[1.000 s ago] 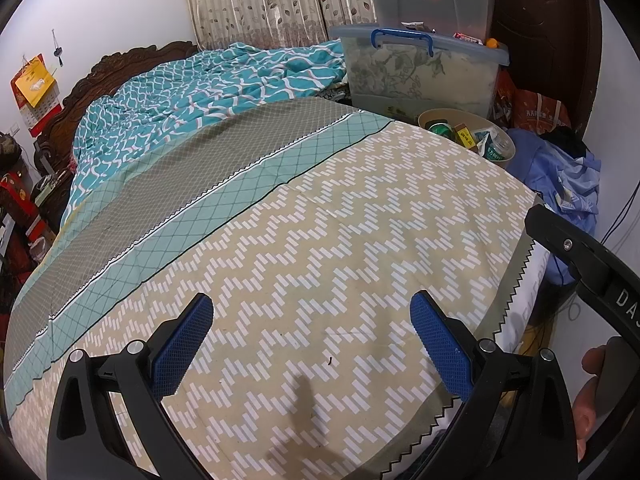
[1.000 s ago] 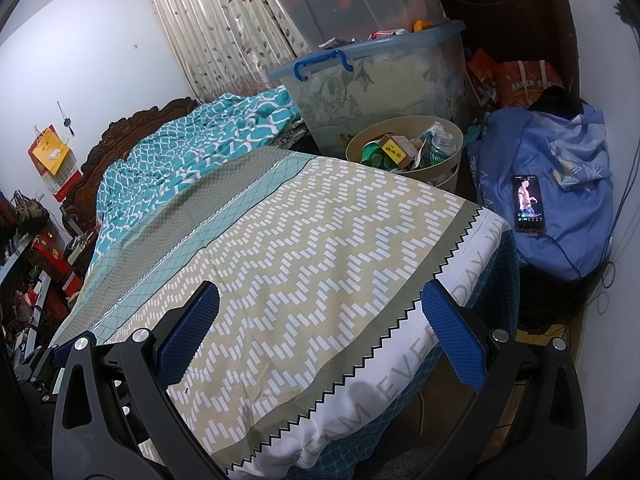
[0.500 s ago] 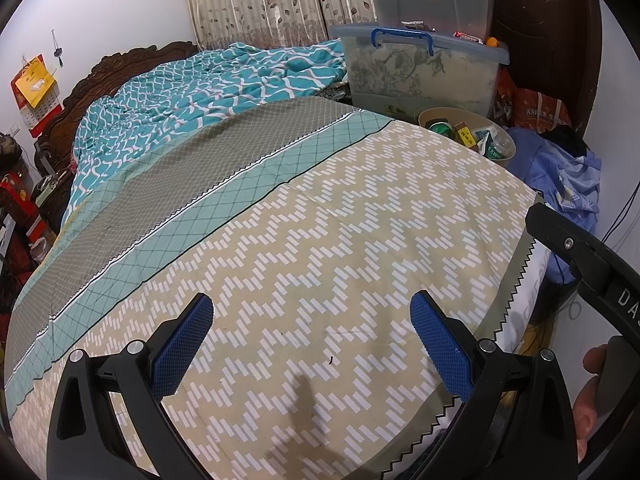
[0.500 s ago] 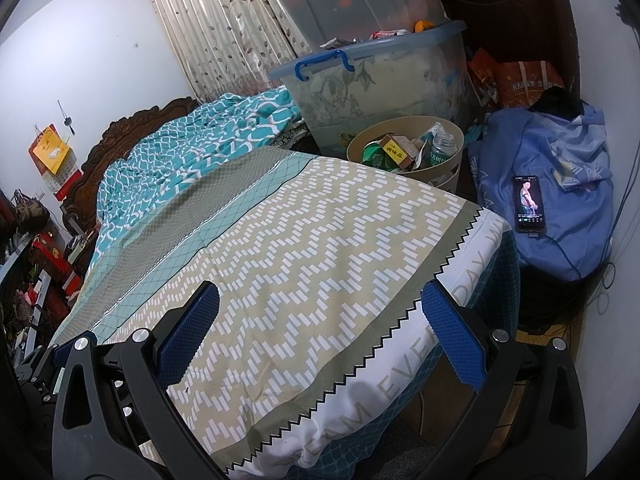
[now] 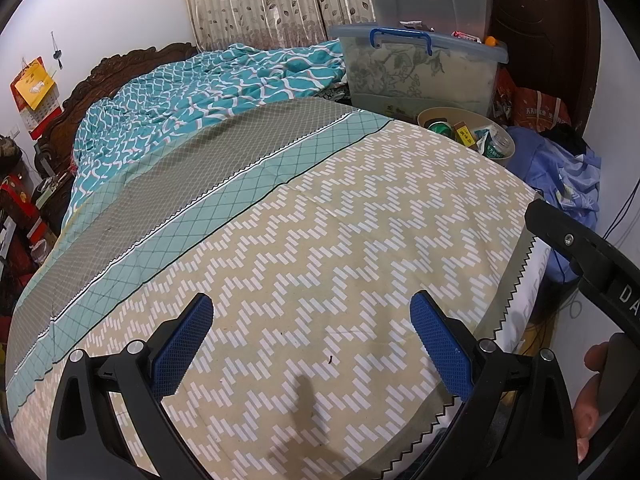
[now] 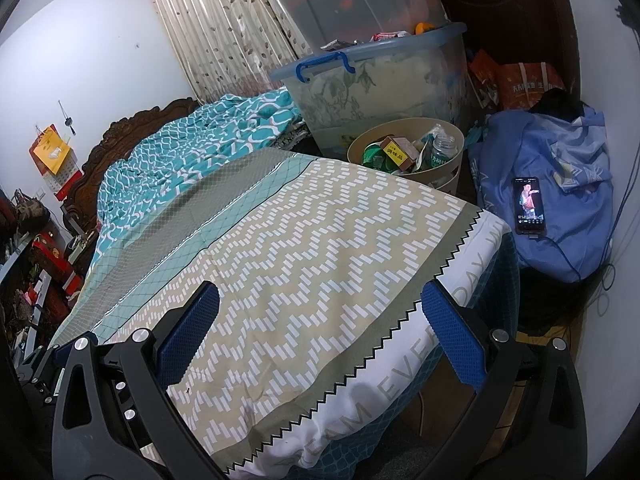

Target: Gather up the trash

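Both my left claw (image 5: 310, 338) and right claw (image 6: 320, 330) hang spread apart and empty above the bed (image 6: 304, 240), while the trash sits in the beige bin (image 6: 406, 152) just beyond the bed's far corner.

Bed cover (image 5: 320, 248) matt printed cloth; headboard (image 6: 132, 128) carved dark wood, glossy; storage bin (image 6: 384, 80) translucent plastic; gripper pads (image 5: 438, 346) w/ textured blue rubber.

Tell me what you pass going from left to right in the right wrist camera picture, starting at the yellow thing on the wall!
Yellow wall hanging → carved wooden headboard → teal quilt → beige bin of trash → phone lying on the blue bundle.
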